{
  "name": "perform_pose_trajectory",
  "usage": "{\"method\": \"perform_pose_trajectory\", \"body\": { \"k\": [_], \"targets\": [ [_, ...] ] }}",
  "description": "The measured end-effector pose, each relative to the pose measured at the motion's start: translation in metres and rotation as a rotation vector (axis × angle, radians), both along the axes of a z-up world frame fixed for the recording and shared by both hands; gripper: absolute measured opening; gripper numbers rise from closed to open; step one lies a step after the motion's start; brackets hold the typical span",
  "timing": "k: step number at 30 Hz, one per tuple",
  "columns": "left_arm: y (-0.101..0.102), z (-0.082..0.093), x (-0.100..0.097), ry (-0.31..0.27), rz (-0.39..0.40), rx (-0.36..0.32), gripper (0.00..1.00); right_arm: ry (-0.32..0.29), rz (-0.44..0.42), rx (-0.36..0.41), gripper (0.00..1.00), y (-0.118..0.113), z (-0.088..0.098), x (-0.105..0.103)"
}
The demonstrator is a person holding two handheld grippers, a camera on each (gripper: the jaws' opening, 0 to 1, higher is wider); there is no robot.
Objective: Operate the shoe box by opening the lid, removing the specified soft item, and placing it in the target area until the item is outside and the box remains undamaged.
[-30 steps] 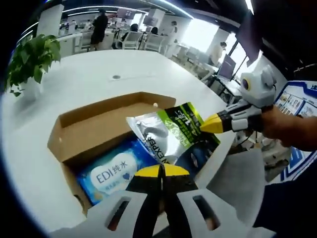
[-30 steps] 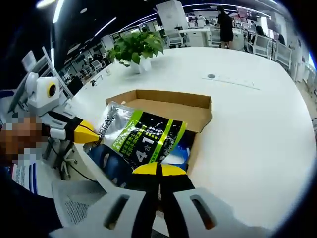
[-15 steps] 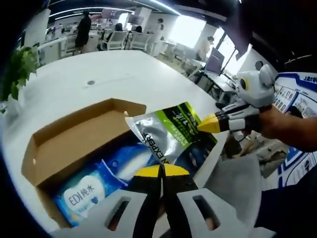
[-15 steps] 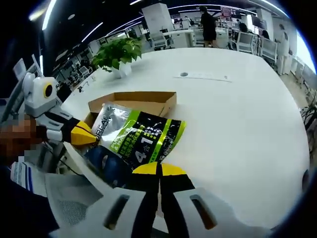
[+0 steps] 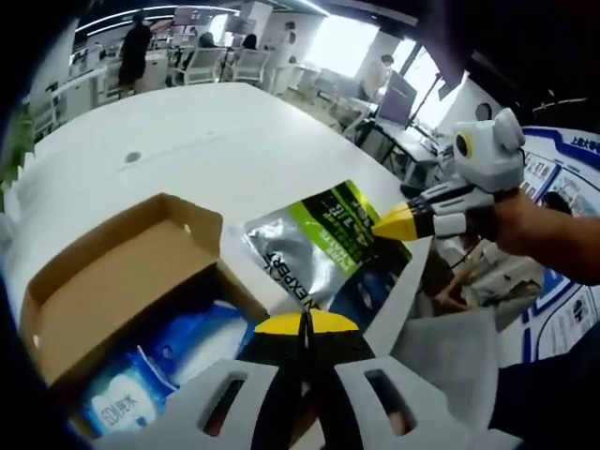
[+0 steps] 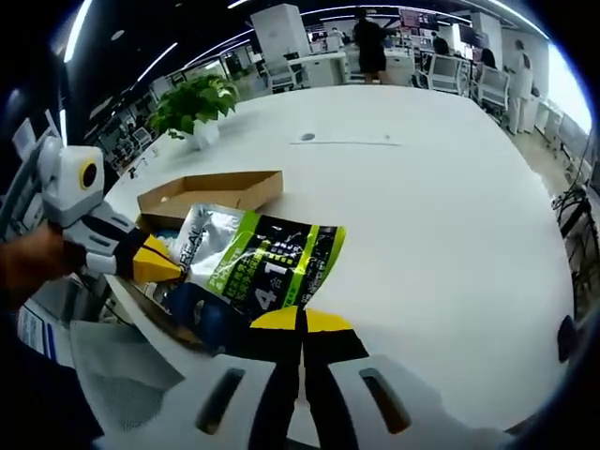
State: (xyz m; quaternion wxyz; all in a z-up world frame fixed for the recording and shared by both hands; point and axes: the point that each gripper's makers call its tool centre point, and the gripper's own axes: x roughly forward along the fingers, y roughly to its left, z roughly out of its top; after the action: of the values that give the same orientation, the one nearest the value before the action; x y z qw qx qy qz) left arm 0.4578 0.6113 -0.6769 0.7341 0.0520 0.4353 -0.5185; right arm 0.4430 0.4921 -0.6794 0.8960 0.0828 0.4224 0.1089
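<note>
An open cardboard shoe box (image 5: pixel 112 272) sits on the white table, with a blue wipes pack (image 5: pixel 117 405) inside it. The box (image 6: pixel 211 187) also shows in the right gripper view. A silver and green soft pouch (image 5: pixel 319 246) hangs beside the box, over the table's edge. My left gripper (image 5: pixel 305 323) is shut on its near corner. My right gripper (image 5: pixel 398 223) comes in from the right, shut on the far edge. In the right gripper view the pouch (image 6: pixel 267 267) rises from my right gripper (image 6: pixel 302 322), and the left gripper (image 6: pixel 155 265) pinches its left corner.
A dark blue pack (image 6: pixel 202 314) lies under the pouch near the table edge. A potted plant (image 6: pixel 192 108) stands at the far side. The wide white table (image 6: pixel 422 216) stretches to the right of the box. Office chairs and people fill the background.
Both grippers have carried the pouch sideways out of the box and towards the table edge. The box now lies off to the left in both views.
</note>
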Motion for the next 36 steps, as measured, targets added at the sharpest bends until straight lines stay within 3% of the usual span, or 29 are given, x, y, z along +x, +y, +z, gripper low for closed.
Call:
{"method": "perform_pose_trajectory", "body": {
  "k": [12,36],
  "targets": [
    [-0.03,-0.019,0.008,0.027,-0.018,0.026,0.0,0.026,-0.011,-0.001,0.0,-0.03,-0.019,0.011],
    [-0.056,-0.056,0.033,0.027,-0.013,0.115,0.0,0.061,0.013,0.011,0.0,-0.056,-0.055,0.042]
  ]
}}
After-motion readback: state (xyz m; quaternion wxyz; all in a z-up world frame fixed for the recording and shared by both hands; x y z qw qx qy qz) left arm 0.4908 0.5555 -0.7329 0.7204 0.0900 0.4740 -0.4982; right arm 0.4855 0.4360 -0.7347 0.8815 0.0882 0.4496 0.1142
